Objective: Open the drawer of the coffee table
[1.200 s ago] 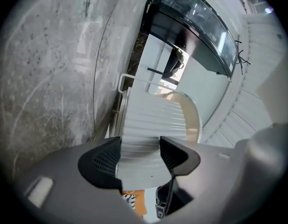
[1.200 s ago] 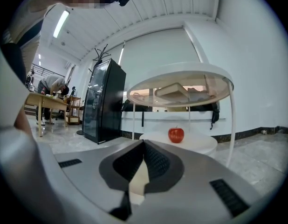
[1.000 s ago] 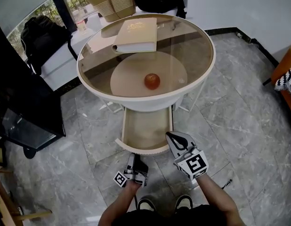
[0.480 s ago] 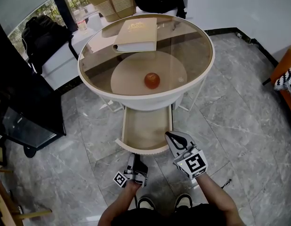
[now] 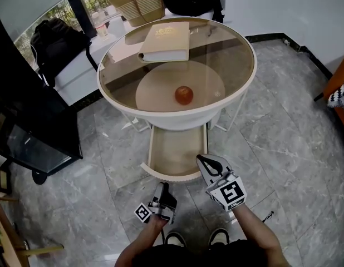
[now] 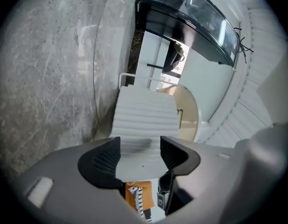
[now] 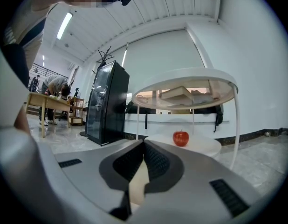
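The round coffee table (image 5: pixel 239 102) has a glass top with a lower shelf beneath it. Its cream drawer (image 5: pixel 175 149) stands pulled out toward me over the grey floor. My right gripper (image 5: pixel 201 161) is at the right end of the drawer's curved front (image 5: pixel 166 176). In the right gripper view its jaws (image 7: pixel 143 146) are shut on a thin cream edge. My left gripper (image 5: pixel 162 189) hangs just in front of the drawer, apart from it. Its jaws (image 6: pixel 140 148) are open and empty, with a ribbed white panel (image 6: pixel 144 120) beyond them.
A red apple (image 5: pixel 183 95) sits on the lower shelf and a book (image 5: pixel 165 41) lies on the glass. A black cabinet (image 5: pixel 27 121) stands at left, a backpack (image 5: pixel 52 43) and a woven bag (image 5: pixel 141 1) behind the table. An orange seat (image 5: pixel 342 88) is at right.
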`<action>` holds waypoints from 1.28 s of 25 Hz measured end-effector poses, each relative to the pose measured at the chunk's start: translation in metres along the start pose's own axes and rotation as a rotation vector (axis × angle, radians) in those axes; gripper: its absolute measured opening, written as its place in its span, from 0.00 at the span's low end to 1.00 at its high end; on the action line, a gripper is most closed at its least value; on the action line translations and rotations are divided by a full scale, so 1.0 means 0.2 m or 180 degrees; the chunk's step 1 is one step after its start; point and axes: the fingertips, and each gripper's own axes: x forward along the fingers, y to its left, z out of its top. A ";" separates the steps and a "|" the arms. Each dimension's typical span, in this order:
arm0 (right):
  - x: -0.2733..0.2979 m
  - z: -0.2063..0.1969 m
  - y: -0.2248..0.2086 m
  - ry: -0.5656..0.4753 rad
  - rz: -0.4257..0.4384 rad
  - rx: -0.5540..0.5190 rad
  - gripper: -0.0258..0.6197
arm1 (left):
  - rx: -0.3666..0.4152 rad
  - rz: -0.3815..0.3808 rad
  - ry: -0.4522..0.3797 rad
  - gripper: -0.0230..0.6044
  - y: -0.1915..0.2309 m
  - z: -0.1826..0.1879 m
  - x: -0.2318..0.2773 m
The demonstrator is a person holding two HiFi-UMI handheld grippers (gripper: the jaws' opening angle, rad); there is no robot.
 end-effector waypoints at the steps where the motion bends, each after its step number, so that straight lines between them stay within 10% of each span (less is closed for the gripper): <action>1: 0.00 0.01 0.00 -0.0012 0.0003 0.0010 0.05 | 0.0014 -0.0002 0.0066 0.44 -0.04 -0.03 0.00; 9: 0.02 0.05 0.00 -0.0078 -0.0003 0.0113 0.05 | 0.0747 -0.0133 0.0858 0.31 -0.56 -0.24 0.09; 15: 0.04 0.08 -0.02 -0.0039 -0.0075 0.0145 0.05 | 0.2478 -0.0132 0.1482 0.13 -0.83 -0.29 0.36; 23: 0.00 0.29 -0.07 -0.0083 -0.0201 0.0129 0.05 | 0.4747 0.0027 0.1341 0.05 -1.08 -0.31 0.68; 32: -0.01 0.39 -0.09 -0.0017 -0.0247 0.0065 0.05 | 0.5689 0.0229 0.1197 0.05 -1.21 -0.33 0.75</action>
